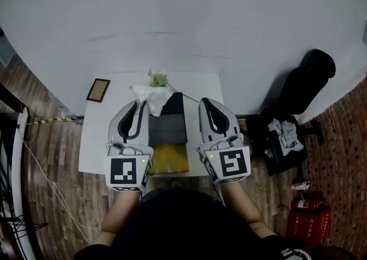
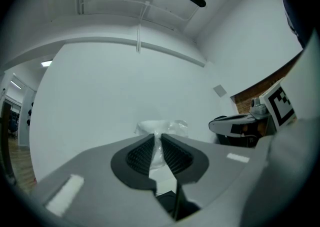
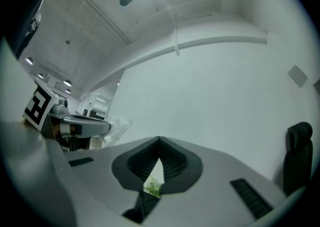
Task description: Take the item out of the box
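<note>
A black box (image 1: 172, 120) lies open on the small white table (image 1: 92, 138), with yellow showing at its near end (image 1: 169, 158). The item, a green sprig (image 1: 157, 77) in a crumpled white plastic bag (image 1: 153, 95), hangs over the box's far left corner. My left gripper (image 1: 143, 103) is shut on that bag; in the left gripper view the white plastic (image 2: 161, 130) sits pinched between the ribbed pads (image 2: 157, 138). My right gripper (image 1: 205, 104) hovers over the box's right side, holding nothing. Its tips (image 3: 159, 142) meet, shut, with a bit of green (image 3: 152, 187) visible below them.
A small brown framed board (image 1: 98, 90) lies at the table's back left corner. A black chair (image 1: 298, 93) with clothes on it stands to the right, and red fire extinguishers (image 1: 307, 213) sit on the wooden floor nearby. A white wall is close behind the table.
</note>
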